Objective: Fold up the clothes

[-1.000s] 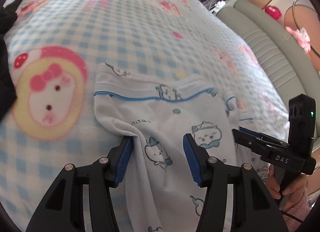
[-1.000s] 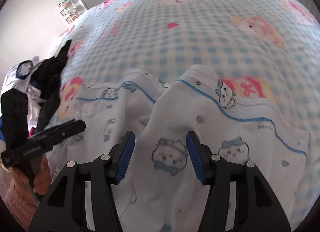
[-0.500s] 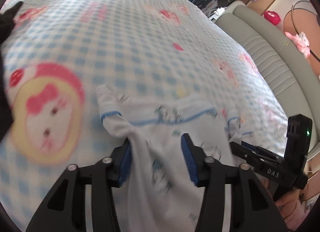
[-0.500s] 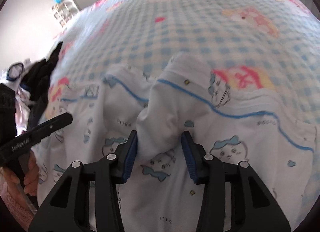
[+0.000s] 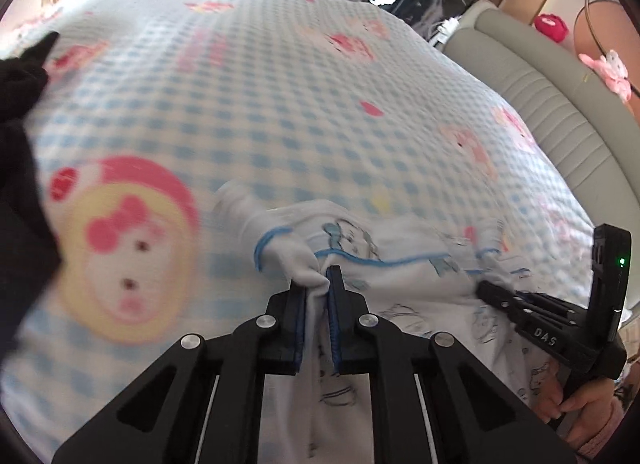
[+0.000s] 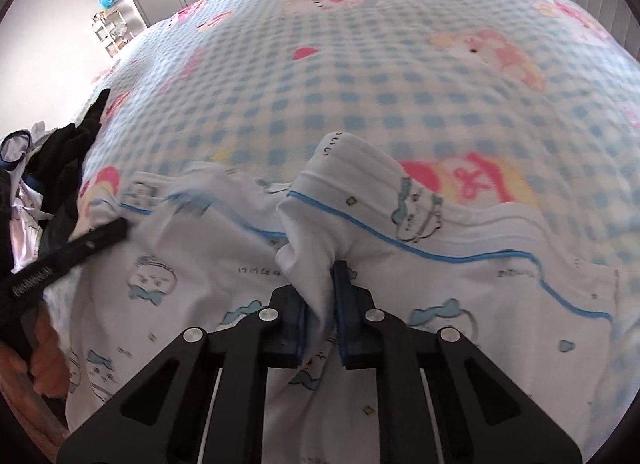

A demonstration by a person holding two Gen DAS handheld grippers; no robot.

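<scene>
The left gripper is clenched on the white pajama top. The right gripper pinches another bunch of it, above the checked blanket.

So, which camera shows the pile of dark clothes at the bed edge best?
The right wrist view: the dark clothes appear with a lilac garment beside them, fairly sharp. The left wrist view shows the same pile only as a black, blurred mass cut by the frame edge.
</scene>
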